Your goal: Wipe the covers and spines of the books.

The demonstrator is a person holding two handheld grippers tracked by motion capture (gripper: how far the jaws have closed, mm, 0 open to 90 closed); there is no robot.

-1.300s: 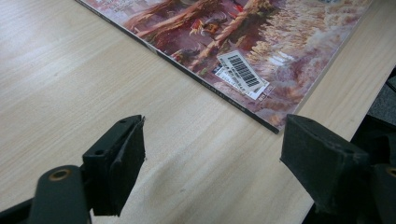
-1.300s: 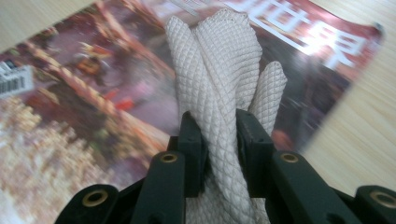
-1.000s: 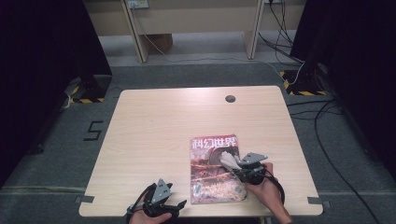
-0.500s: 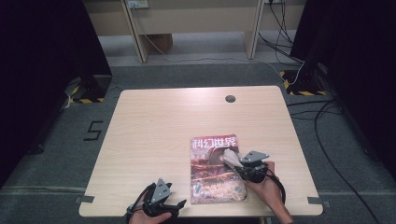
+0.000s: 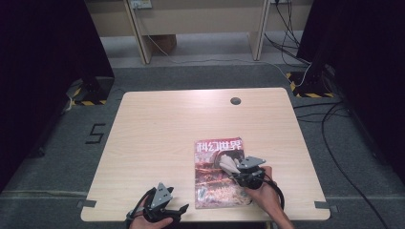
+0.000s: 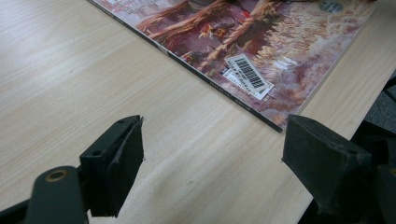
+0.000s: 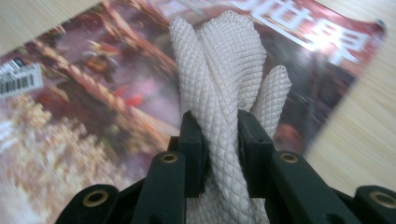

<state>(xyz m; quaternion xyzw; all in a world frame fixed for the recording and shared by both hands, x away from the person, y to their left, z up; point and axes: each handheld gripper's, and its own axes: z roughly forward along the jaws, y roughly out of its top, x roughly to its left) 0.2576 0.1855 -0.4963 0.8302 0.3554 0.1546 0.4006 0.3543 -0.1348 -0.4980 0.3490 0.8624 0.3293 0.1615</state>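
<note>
The right gripper [image 7: 219,154] is pinching a white cloth [image 7: 224,70] over the magazine [image 5: 217,174] just beyond its fingers. Dragging it could be shoving the magazine along the desk [image 5: 157,129], since the left gripper [image 6: 210,172], fingers spreading wide, is holding nothing down.

Big white Chinese characters run across the top of the magazine [image 5: 220,174] cover, reading 科幻世界, seen from the high view; in the right gripper view the last two, 世界, show in blurred white near the cover's far corner. A white barcode sticker [image 6: 247,74] sits on the cover near its spine, bars clear, digits too small to read. On the grey floor left of the table, a black 5 [image 5: 94,133] is marked.
</note>
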